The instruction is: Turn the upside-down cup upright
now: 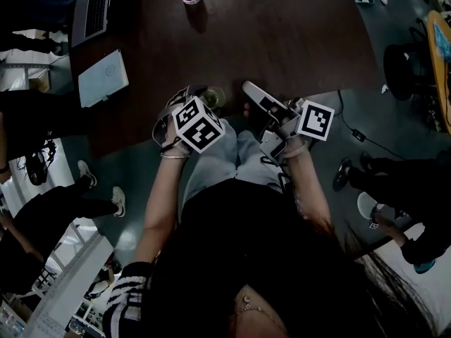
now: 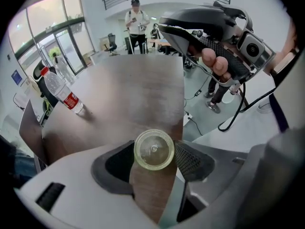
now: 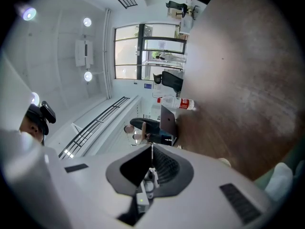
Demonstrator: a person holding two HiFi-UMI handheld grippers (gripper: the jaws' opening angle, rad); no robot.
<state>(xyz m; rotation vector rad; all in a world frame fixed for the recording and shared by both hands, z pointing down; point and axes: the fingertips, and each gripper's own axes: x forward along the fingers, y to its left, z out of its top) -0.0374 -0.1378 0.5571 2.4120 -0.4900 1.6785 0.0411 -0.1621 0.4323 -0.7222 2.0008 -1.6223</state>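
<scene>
The cup (image 2: 154,150) is standing upside down on the table (image 2: 128,89), its round base facing up at the left gripper (image 2: 154,146). It is looking clear with a pale yellow tint, smooth and glossy, and its base is showing a raised ring and a small nub at the centre.

The left gripper is pointing steeply down with its jaws standing wide apart. The cup is sitting right between them and filling the gap as seen from above. Whether the ribbed black pads (image 2: 189,159) are touching its wall I cannot tell, and they are not visibly squeezing it. The cup is sitting close to the table's near edge, where the dark brown wood grain is giving way to a grey-green floor (image 2: 202,120).

The right gripper (image 3: 152,151) is hovering just to the right of the left one and pointing level across the table. Its jaws are pressing together with nothing between them. Its shell is showing smooth grey-white plastic around textured black pads.

Far ahead of the left gripper and off to its left, a clear plastic bottle (image 2: 61,90) with a red label is standing on the table.
</scene>
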